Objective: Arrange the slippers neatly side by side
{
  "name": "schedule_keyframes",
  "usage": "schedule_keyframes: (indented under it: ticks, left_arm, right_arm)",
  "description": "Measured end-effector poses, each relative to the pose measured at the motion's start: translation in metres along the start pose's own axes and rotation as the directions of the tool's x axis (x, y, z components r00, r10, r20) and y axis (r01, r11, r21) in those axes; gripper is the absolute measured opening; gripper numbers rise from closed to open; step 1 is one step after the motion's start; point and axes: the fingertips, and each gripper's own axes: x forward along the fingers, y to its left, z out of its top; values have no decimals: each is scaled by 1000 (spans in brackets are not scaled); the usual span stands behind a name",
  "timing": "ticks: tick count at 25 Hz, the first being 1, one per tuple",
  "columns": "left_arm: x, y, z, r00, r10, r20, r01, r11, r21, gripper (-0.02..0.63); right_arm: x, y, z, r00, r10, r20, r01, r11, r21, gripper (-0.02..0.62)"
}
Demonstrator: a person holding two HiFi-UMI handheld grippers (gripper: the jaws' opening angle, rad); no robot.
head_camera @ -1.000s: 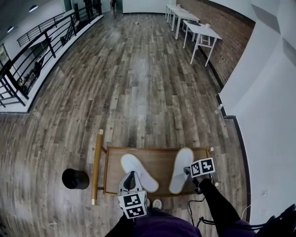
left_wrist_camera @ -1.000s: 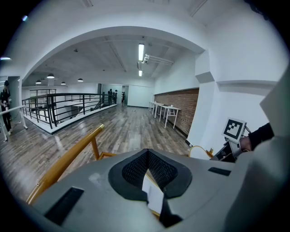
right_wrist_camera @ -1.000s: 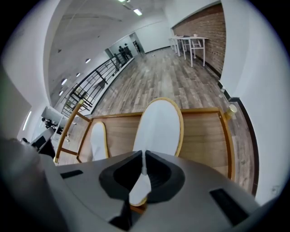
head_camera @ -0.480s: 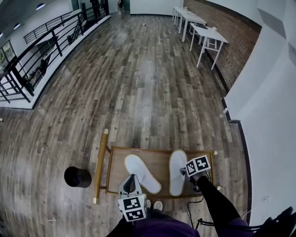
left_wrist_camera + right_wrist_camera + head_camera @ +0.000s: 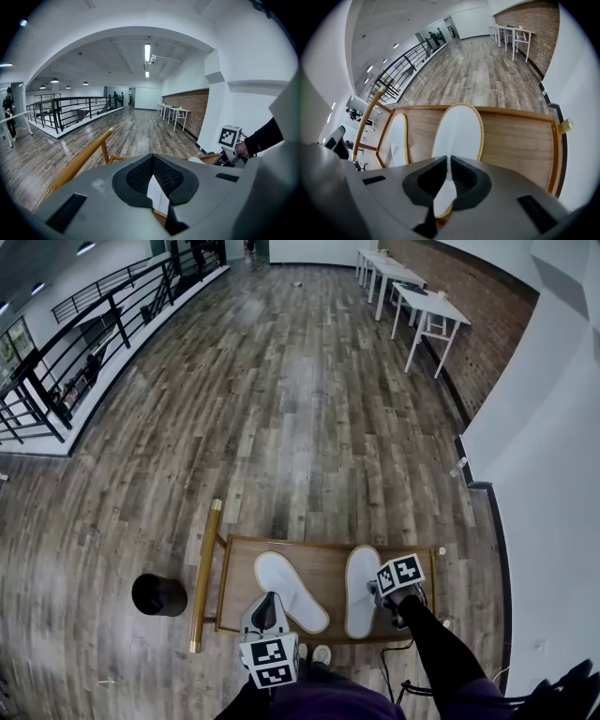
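two slippers (image 5: 292, 592) (image 5: 362, 590), one cart (image 5: 319, 542), one bin (image 5: 158, 594)

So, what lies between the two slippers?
Nothing but the bare tray between the left slipper and the right slipper; the head view and right gripper view both show it.

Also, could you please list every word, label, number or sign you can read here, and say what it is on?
No words or numbers are readable anywhere.
The left cube, on the left hand-held gripper: black-and-white square patterns, no letters.
The right cube, on the right hand-held gripper: the same.
Both the left slipper and the right slipper: plain white, no print visible.
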Motion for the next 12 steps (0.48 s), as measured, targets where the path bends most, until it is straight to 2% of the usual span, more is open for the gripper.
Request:
schedule_keyframes:
  ticks: [4,12]
  left_arm:
    - [5,-2,1,1000,-6,-3,6,1000,1,0]
    - [3,-2,-2,1000,-3,-17,3,1000,0,0]
  right_arm:
    - [1,-4,0,1000,-6,-1,6,1000,21,15]
    - [-1,-5,-1,998,41,45,-43,998,43,15]
